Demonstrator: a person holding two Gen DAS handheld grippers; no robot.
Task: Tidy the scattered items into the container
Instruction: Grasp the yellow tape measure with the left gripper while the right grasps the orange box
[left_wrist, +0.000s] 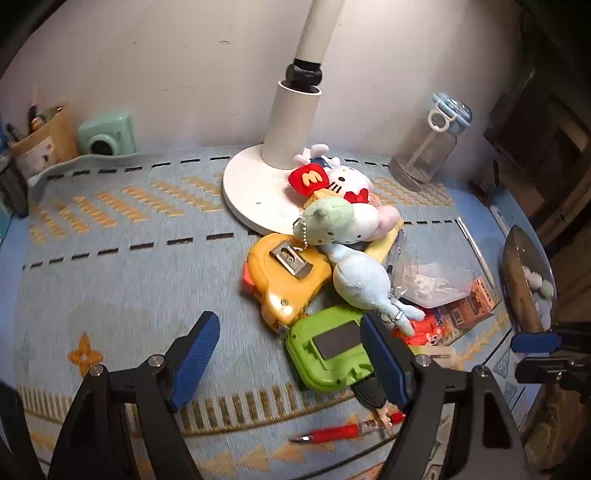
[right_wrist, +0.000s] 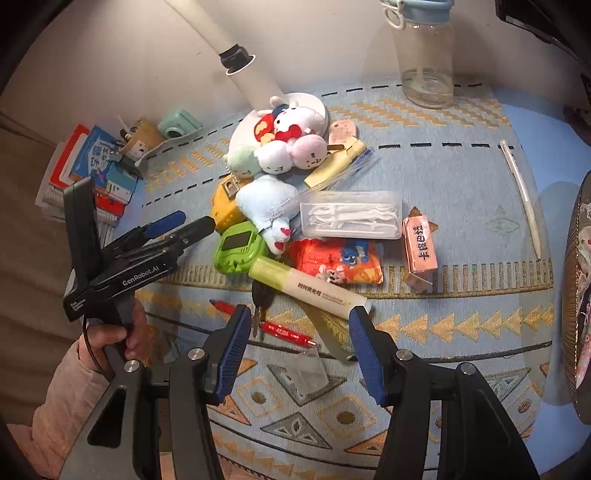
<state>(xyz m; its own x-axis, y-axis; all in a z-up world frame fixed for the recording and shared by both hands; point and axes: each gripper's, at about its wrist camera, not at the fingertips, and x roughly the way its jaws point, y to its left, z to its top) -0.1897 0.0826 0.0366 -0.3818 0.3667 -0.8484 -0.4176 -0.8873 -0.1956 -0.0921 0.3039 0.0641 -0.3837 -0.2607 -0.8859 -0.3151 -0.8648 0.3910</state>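
Fuzzy plush toys crowd hard plastic gadgets.

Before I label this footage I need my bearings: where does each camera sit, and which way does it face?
Left wrist: rides the left claw, angled down at the lamp base and toy pile; its blue pads are open and empty.
Right wrist: rides the right claw, angled down at the highlighter; the left claw and the hand gripping it show.
Shared: green gadget, red pen, water bottle.
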